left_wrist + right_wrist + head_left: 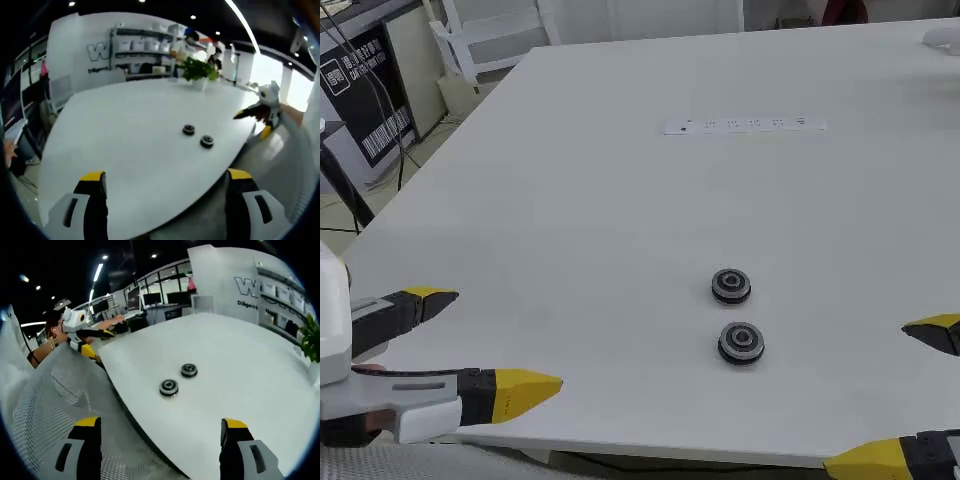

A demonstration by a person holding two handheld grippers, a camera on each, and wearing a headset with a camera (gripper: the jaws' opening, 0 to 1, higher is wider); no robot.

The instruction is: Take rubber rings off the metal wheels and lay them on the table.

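Note:
Two small metal wheels with dark rubber rings lie flat on the white table [620,200], one wheel [731,286] just behind the other [741,342]. My left gripper [485,340] hovers open at the table's near left edge, well to the left of them. Over the near right corner, the right gripper [898,395] is open too. In the left gripper view both wheels [188,130] [206,142] lie ahead of the open left gripper [165,180], with the right gripper [260,112] beyond. The right gripper view shows the wheels [188,370] [169,387] past the open right gripper [160,424].
A white power strip [745,125] is set into the table further back. A white chair [490,45] stands at the far left corner. A potted plant [197,70] sits at the table's far end. A mesh chair back [50,405] is close below the table's edge.

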